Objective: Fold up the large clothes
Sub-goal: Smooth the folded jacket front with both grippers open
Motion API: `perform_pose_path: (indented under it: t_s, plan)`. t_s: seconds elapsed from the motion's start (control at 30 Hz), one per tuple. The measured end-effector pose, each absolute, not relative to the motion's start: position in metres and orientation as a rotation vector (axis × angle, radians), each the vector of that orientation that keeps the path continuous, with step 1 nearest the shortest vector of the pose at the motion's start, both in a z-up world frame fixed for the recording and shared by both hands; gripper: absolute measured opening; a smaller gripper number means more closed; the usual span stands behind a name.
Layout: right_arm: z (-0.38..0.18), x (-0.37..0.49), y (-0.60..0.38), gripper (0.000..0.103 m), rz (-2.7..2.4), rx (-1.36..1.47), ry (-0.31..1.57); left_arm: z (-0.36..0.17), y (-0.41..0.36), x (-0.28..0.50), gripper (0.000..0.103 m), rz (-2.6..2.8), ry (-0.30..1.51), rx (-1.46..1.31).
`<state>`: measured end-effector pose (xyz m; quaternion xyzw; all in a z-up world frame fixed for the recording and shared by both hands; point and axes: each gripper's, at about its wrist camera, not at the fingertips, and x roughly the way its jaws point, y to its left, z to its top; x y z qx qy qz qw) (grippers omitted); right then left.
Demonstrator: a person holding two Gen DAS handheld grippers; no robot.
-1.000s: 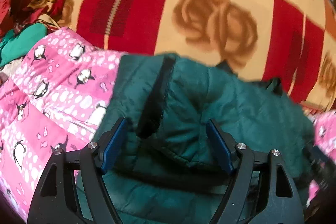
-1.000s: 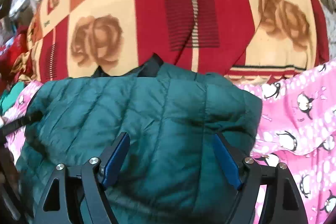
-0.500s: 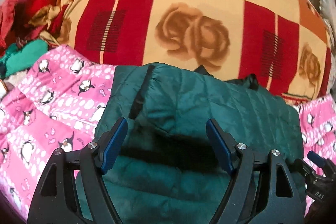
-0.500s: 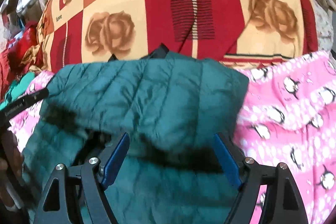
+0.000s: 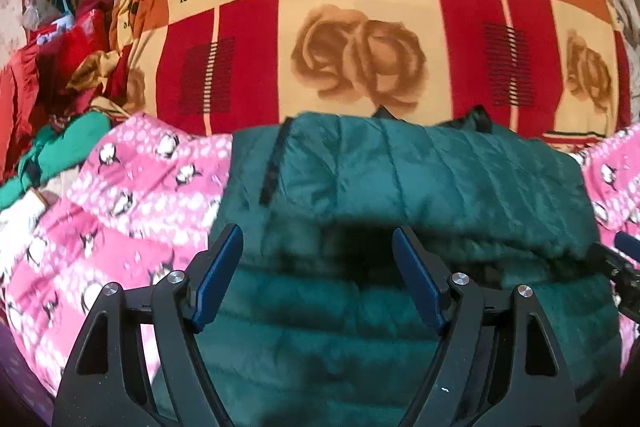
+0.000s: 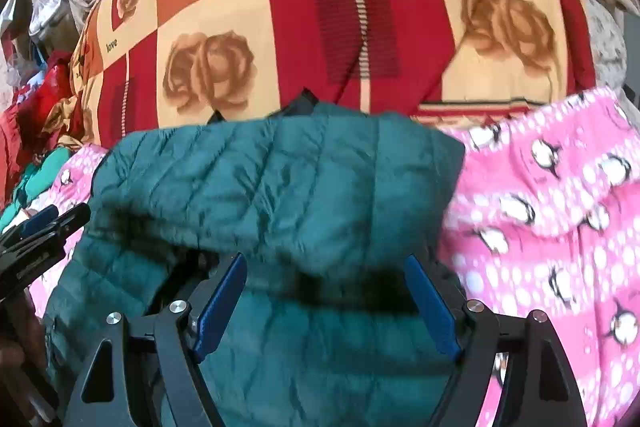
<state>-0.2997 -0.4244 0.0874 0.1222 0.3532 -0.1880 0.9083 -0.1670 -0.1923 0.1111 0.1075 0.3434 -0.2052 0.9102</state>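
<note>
So the dark green quilted puffer jacket (image 5: pixel 400 187) is lying folded over on the pink penguin-print blanket (image 5: pixel 132 195), w/ a red/cream rose-patterned quilt (image 5: pixel 360 39) behind it. Both my left gripper (image 5: pixel 316 267) and right gripper (image 6: pixel 324 291) are hovering over it, jaws spread wide and nothing pinched. Imo it's light and puffy but slick nylon that'll spring back, so I'd grab a seam or the folded edge (image 6: pixel 280 259), not the fat middle.
</note>
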Motion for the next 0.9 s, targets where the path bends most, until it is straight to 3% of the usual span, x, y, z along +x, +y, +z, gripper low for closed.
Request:
perform_pose_path:
  t_s: [0.2, 0.37, 0.73, 0.9]
  plan:
    - [0.089, -0.253, -0.436, 0.079, -0.388, 0.236, 0.714, 0.088, -0.194, -0.117, 0.078, -0.374, 0.748, 0.196]
    - [0.046, -0.212, -0.445, 0.082, -0.403, 0.231, 0.836, 0.056, -0.193, -0.094, 0.081, -0.383, 0.862, 0.146]
    - [0.066, -0.251, -0.449, 0.084, -0.438, 0.242, 0.732, 0.056, -0.196, -0.097, 0.082, -0.38, 0.846, 0.155]
    - [0.047, -0.245, -0.455, 0.084, -0.443, 0.212, 0.828, 0.063, -0.195, -0.106, 0.082, -0.364, 0.814, 0.175]
